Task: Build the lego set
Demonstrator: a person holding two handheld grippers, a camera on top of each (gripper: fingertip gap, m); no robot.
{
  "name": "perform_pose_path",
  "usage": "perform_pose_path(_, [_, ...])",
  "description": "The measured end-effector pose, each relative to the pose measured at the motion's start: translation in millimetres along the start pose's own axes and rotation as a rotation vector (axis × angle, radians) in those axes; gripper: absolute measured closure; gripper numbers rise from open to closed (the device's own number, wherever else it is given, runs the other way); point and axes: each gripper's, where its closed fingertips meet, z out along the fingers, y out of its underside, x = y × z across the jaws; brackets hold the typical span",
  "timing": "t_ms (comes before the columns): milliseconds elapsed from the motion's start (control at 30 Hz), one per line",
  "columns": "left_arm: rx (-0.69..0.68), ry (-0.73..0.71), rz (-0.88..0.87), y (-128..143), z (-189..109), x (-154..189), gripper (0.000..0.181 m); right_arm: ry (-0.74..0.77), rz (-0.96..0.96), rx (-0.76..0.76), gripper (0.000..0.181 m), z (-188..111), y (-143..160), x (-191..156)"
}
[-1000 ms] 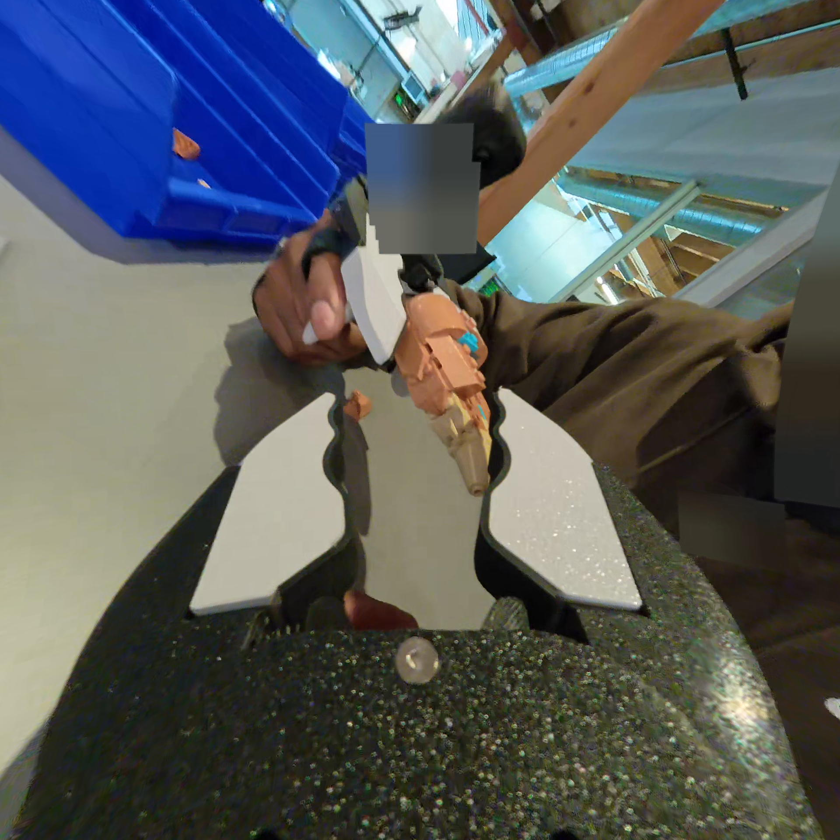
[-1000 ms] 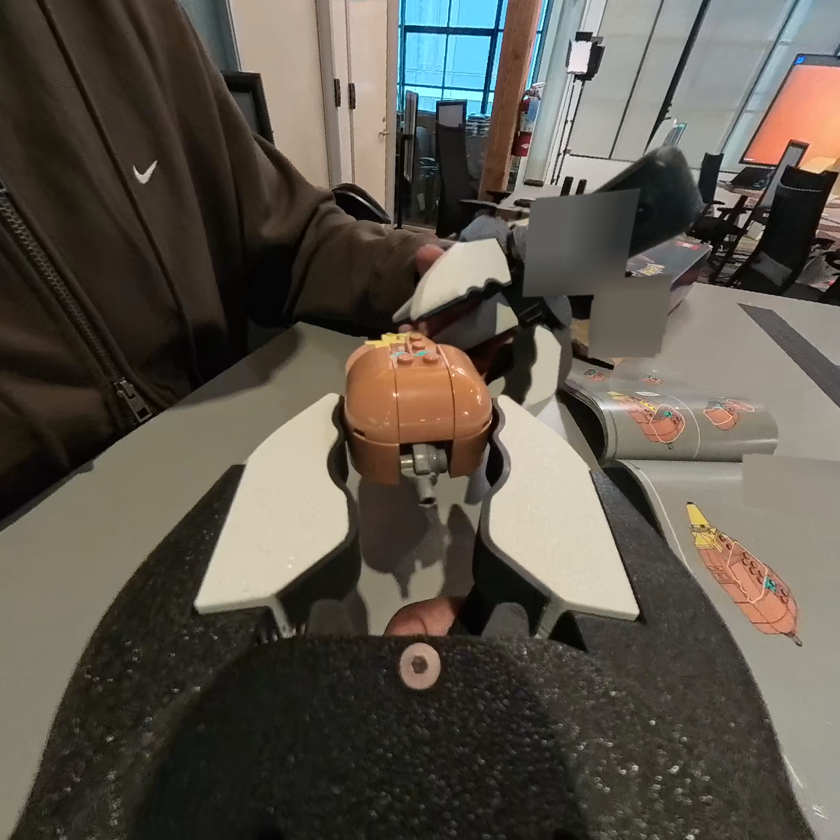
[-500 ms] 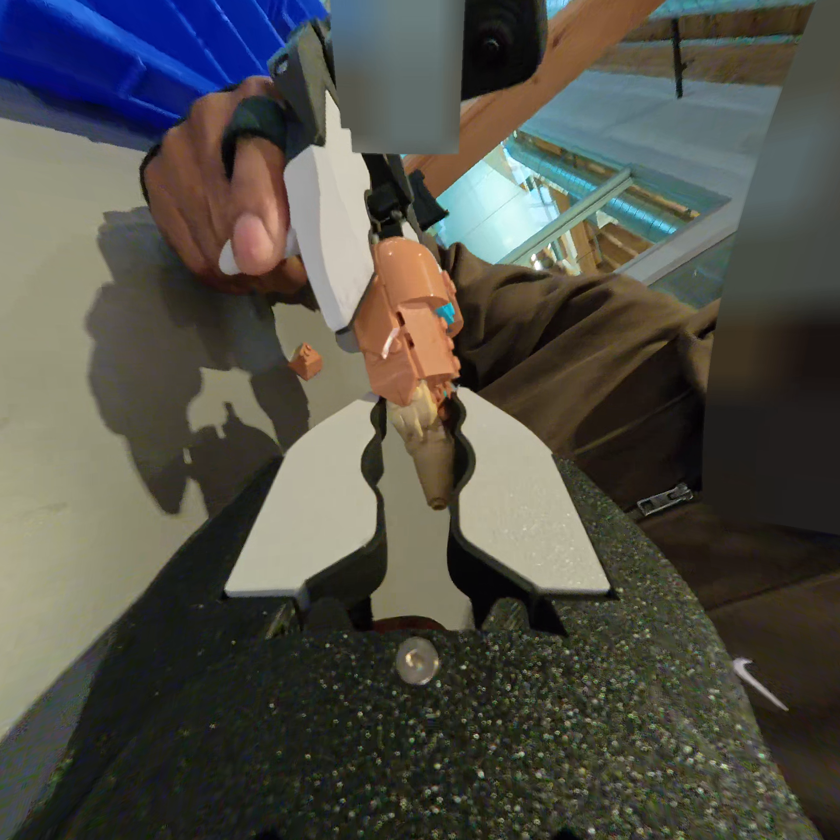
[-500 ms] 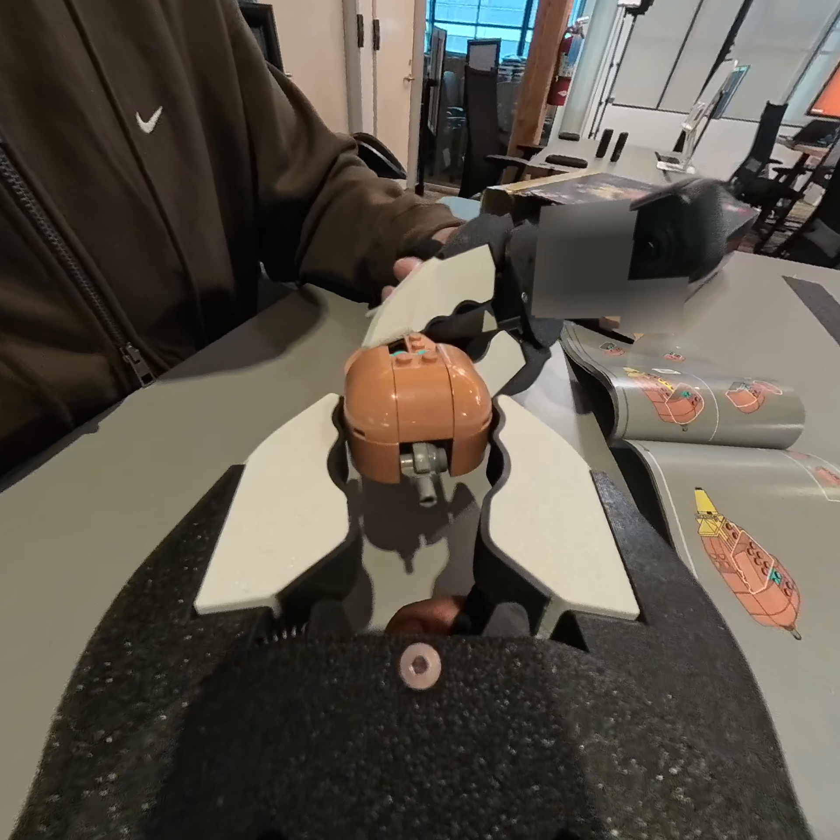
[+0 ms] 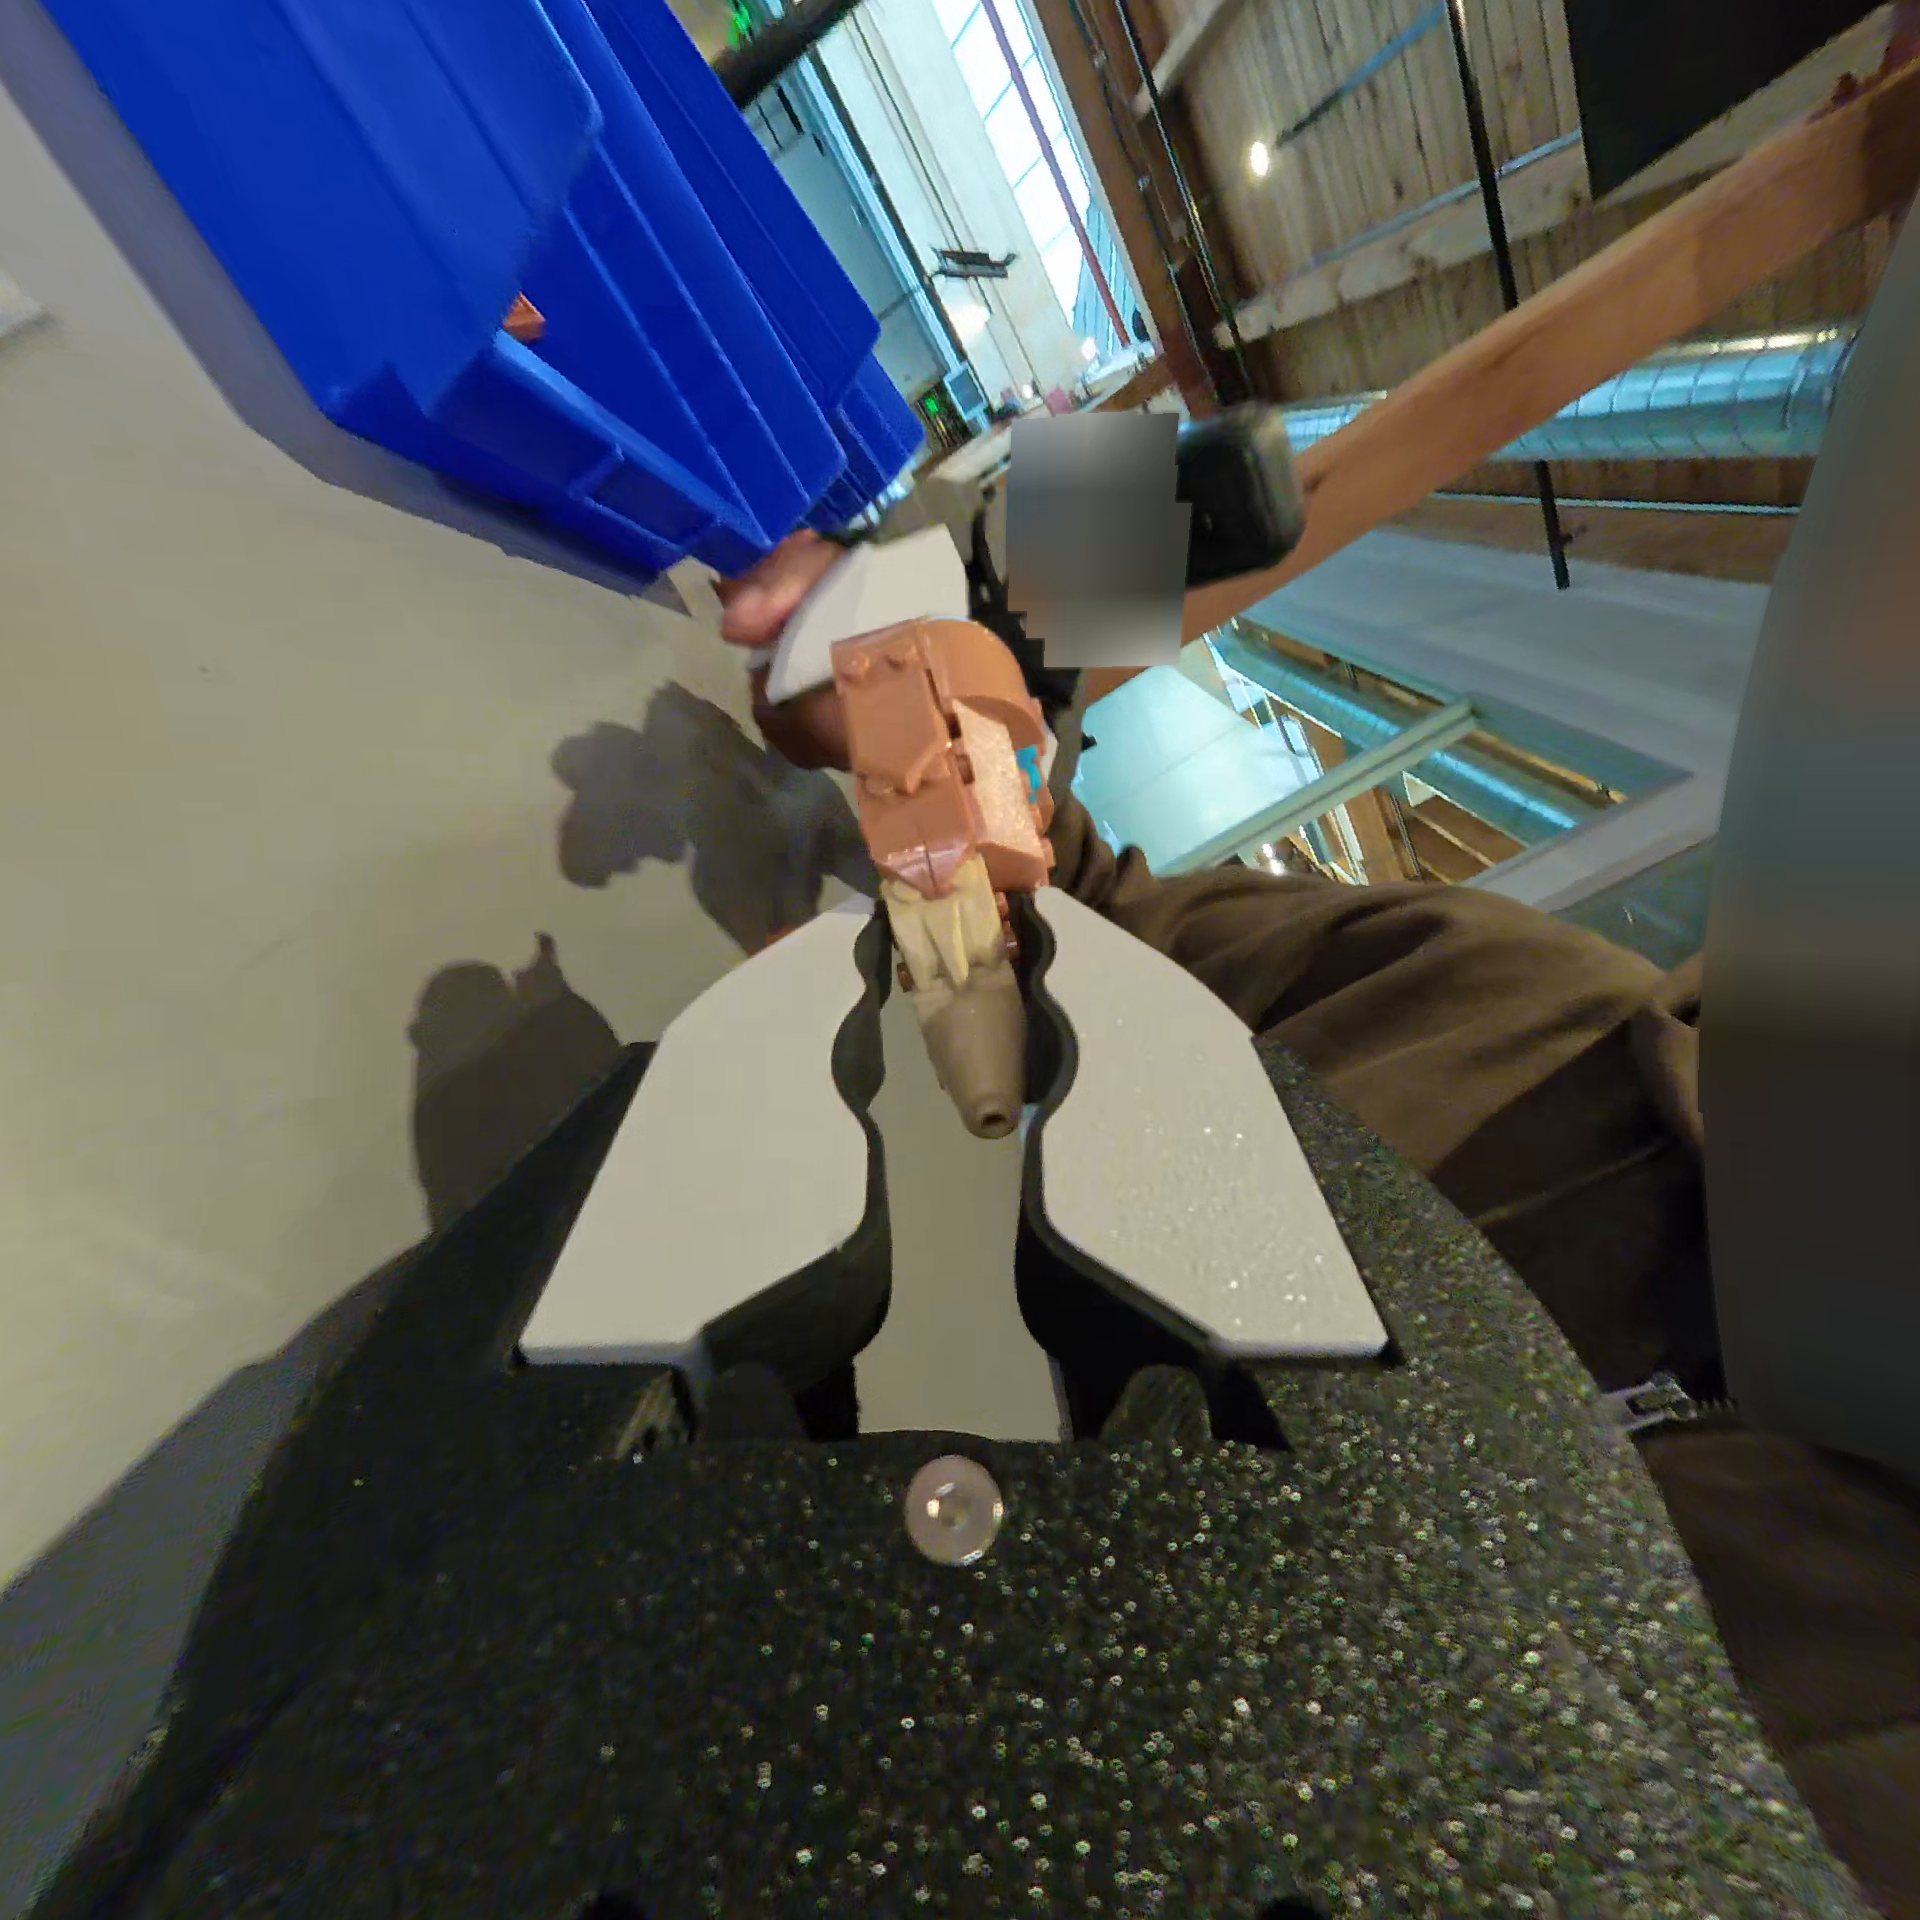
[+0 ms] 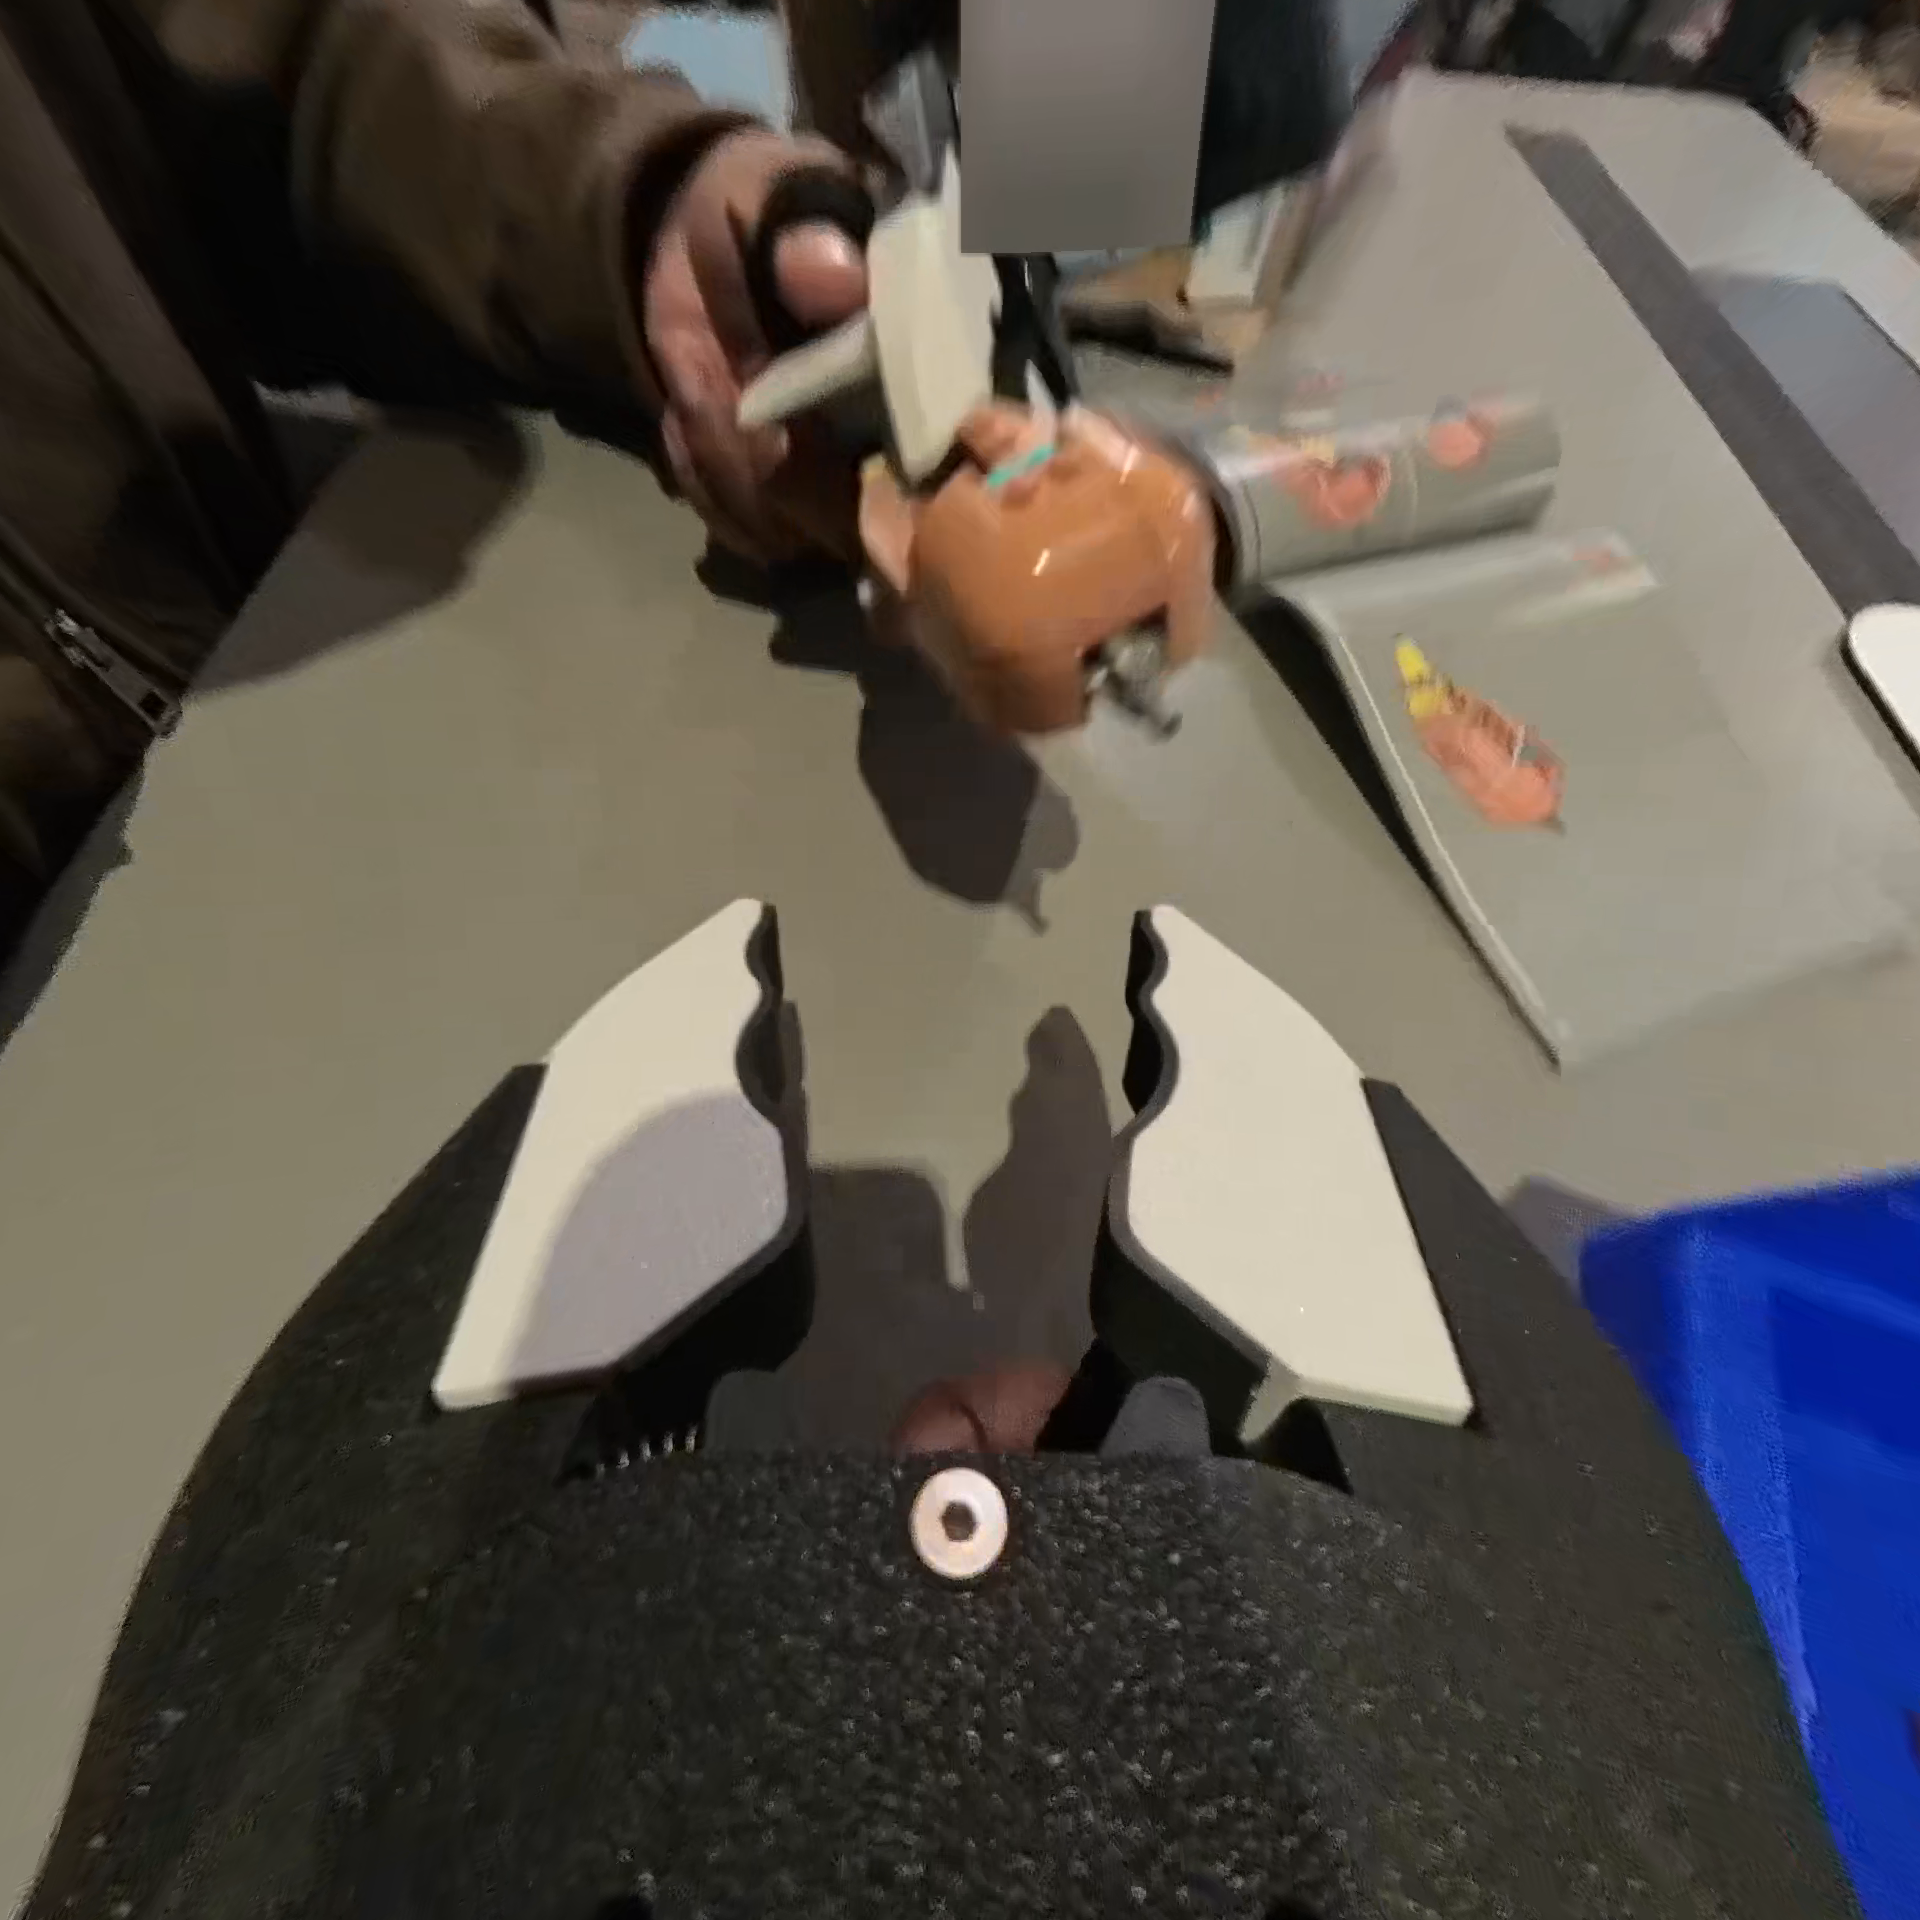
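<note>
The orange-brown lego model (image 5: pixel 935 769) has a tan cone nose (image 5: pixel 977 1060). My left gripper (image 5: pixel 956 914) is shut on that nose end and holds the model above the grey table. In the right wrist view the model (image 6: pixel 1049 582) hangs blurred from the left gripper (image 6: pixel 925 343), with a person's hand behind it. My right gripper (image 6: pixel 954 920) is open and empty, well short of the model, above the table. One of its grey fingers (image 5: pixel 862 613) shows just beyond the model in the left wrist view.
Blue bins (image 5: pixel 468 260) stand on the table beyond the model, one holding a small orange piece (image 5: pixel 525 317). A blue bin (image 6: pixel 1787 1455) is close at my right gripper's right. An open instruction booklet (image 6: pixel 1455 675) lies at the right. A brown-sleeved arm (image 5: pixel 1403 1018) lies behind. About 8 cm separates my left fingertips from my right.
My left gripper closed on the model's nose. My right gripper let go of the model, opened and pulled back. The model now hangs from the left gripper alone.
</note>
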Motion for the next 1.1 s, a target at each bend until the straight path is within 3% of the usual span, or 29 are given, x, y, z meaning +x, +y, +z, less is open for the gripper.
perform_pose_path(233, [0.044, -0.036, -0.046, -3, -1, -6, 0.158, 0.169, 0.113, -0.19, 0.122, -22, 54, -25])
perform_pose_path(433, [0.053, -0.051, -0.083, 1, 3, -8, 0.158, 0.206, 0.162, -0.281, 0.129, -14, 70, -37])
perform_pose_path(567, [0.068, -0.057, -0.095, -1, 2, -10, 0.158, 0.205, 0.093, -0.317, 0.157, -7, 71, -34])
perform_pose_path(667, [0.082, -0.064, -0.098, -2, 2, -10, 0.158, 0.286, 0.047, -0.364, 0.173, -9, 75, -14])
perform_pose_path(733, [0.09, -0.07, -0.1, -2, 2, -11, 0.158, 0.327, 0.084, -0.385, 0.165, -13, 77, -4])
perform_pose_path(833, [0.095, -0.07, -0.102, -1, 2, -10, 0.158, 0.31, 0.156, -0.361, 0.139, -12, 76, -8])
perform_pose_path(933, [0.115, -0.078, -0.112, -2, 3, -11, 0.158, 0.311, 0.22, -0.329, 0.13, -7, 74, -11])
perform_pose_path(1100, [0.126, -0.092, -0.145, 2, 6, -13, 0.158, 0.37, 0.315, -0.328, 0.139, 2, 71, -8])
